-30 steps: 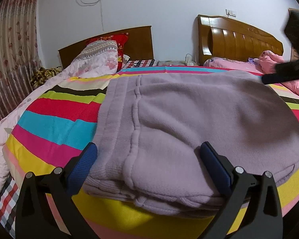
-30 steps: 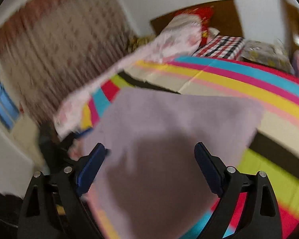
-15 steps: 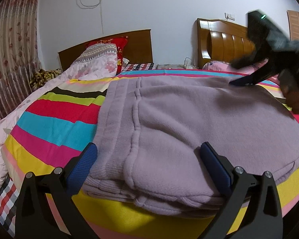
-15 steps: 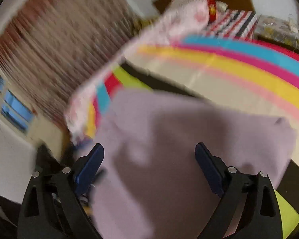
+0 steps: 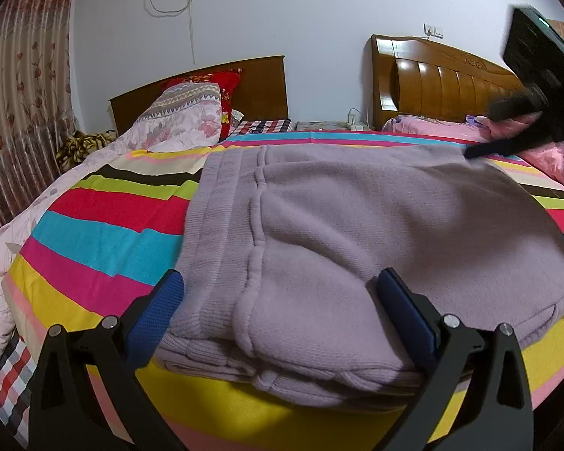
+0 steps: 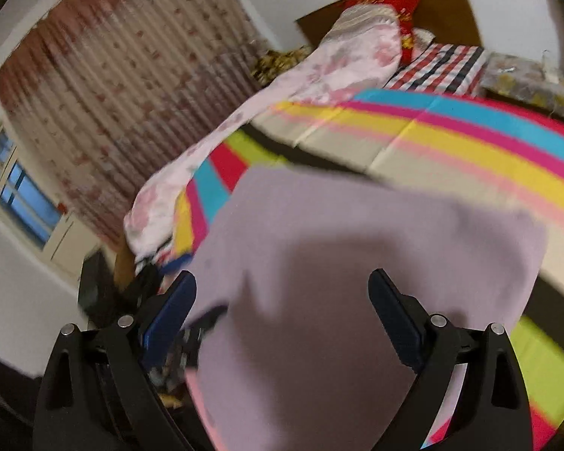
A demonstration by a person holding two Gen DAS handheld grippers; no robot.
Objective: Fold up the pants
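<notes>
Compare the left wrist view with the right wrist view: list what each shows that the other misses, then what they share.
Only the left wrist view shows the glossy carved wooden headboard, the pink bedding below it and the pants' ribbed waistband. Only the right wrist view shows the blue-paned window beside the curtain. Both show the folded lilac knit pants on the rainbow-striped bedspread, the floral curtain and the red pillow.
</notes>
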